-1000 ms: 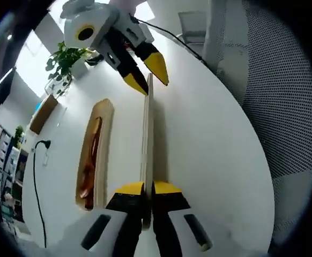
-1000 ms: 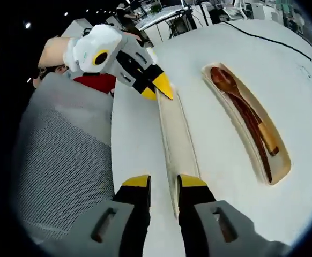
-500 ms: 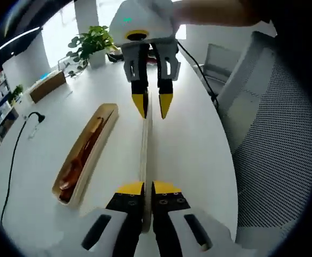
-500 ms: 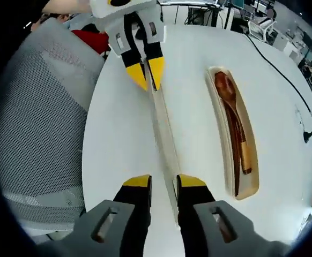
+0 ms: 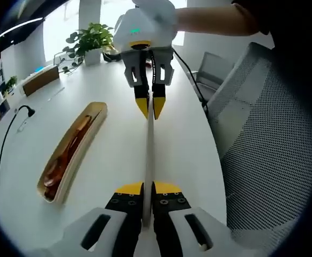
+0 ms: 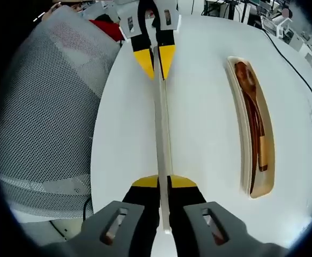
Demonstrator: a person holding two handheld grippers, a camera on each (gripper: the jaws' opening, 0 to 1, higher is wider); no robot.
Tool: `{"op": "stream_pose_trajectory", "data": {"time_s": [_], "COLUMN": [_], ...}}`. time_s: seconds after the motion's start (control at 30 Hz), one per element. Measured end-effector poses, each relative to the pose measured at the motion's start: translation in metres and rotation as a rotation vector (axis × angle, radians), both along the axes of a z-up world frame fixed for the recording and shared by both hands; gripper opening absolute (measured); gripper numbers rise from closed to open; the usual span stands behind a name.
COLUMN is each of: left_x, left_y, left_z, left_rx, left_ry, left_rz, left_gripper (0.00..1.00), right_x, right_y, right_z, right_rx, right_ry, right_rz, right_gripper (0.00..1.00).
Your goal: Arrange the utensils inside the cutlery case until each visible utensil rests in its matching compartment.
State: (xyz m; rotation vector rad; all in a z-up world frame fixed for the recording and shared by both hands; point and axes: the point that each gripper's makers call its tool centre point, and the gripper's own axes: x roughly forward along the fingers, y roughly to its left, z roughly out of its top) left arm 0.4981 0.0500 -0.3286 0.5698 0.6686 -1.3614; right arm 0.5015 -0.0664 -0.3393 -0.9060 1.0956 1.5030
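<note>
A round white bench (image 5: pixel 108 160) carries everything, with a grey mesh office chair (image 5: pixel 274 150) just beside its edge. Lying on the bench is the long, shallow, pale wooden base of the cutlery case (image 6: pixel 251 128), oval-ended and open. Inside it rest a dark brown wooden spoon (image 6: pixel 247 85) and what seem to be slim brown sticks, possibly chopsticks, too blurred to be sure.

Beside the base, on the side towards the chair, a long pale wooden panel (image 5: pixel 148 155), probably the lid of the case, is held on edge between the two grippers. The left gripper (image 5: pixel 148 194) has its yellow-tipped jaws pressed onto one end of the panel. The right gripper (image 6: pixel 163 184) pinches the opposite end in the same way.

Judging from this, the utensils already sit in their compartment and that part looks done. What seems left is bringing the panel across to the base, or setting it down beside it.
</note>
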Motion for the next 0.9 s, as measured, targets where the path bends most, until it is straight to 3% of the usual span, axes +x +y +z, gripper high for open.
{"op": "stream_pose_trajectory", "data": {"time_s": [0.07, 0.13, 0.17, 0.2, 0.27, 0.33, 0.4, 0.5, 0.67, 0.77, 0.87, 0.9], "left_x": [0.000, -0.002, -0.002, -0.001, -0.004, -0.002, 0.001, -0.004, -0.003, -0.003, -0.007, -0.008], "left_y": [0.002, 0.002, 0.000, 0.000, -0.001, 0.000, 0.001, 0.002, -0.001, -0.003, -0.006, -0.006], "left_z": [0.001, 0.004, 0.008, 0.010, 0.014, 0.016, 0.019, 0.022, 0.028, 0.033, 0.039, 0.040], "left_rx": [-0.005, -0.014, -0.035, -0.050, -0.080, -0.098, -0.118, -0.127, -0.194, -0.238, -0.282, -0.285], "left_ry": [-0.005, 0.032, 0.064, 0.098, 0.236, 0.322, 0.319, 0.398, 0.494, 0.571, 0.698, 0.710], "left_rz": [-0.010, -0.003, 0.026, 0.060, 0.141, 0.206, 0.204, 0.241, 0.312, 0.345, 0.372, 0.374], "left_gripper": [0.05, 0.05, 0.04, 0.04, 0.04, 0.04, 0.04, 0.04, 0.04, 0.04, 0.04, 0.04], "right_x": [0.003, 0.005, 0.009, 0.021, 0.033, 0.046, 0.047, 0.052, 0.044, 0.040, 0.037, 0.037], "right_y": [0.002, 0.002, 0.002, 0.001, 0.002, 0.005, 0.008, 0.011, 0.026, 0.028, 0.036, 0.036], "right_z": [0.004, 0.006, 0.005, 0.005, 0.007, 0.010, 0.013, 0.021, 0.031, 0.031, 0.032, 0.032], "right_rx": [0.033, 0.037, 0.029, 0.019, 0.026, 0.051, 0.086, 0.119, 0.168, 0.150, 0.169, 0.169], "right_ry": [0.004, -0.001, -0.032, -0.108, -0.201, -0.309, -0.352, -0.453, -0.591, -0.633, -0.665, -0.667], "right_rz": [-0.032, -0.056, -0.065, -0.067, -0.081, -0.094, -0.104, -0.095, 0.007, 0.020, 0.040, 0.042], "right_gripper": [0.02, 0.03, 0.04, 0.05, 0.09, 0.16, 0.22, 0.32, 0.55, 0.55, 0.56, 0.57]}}
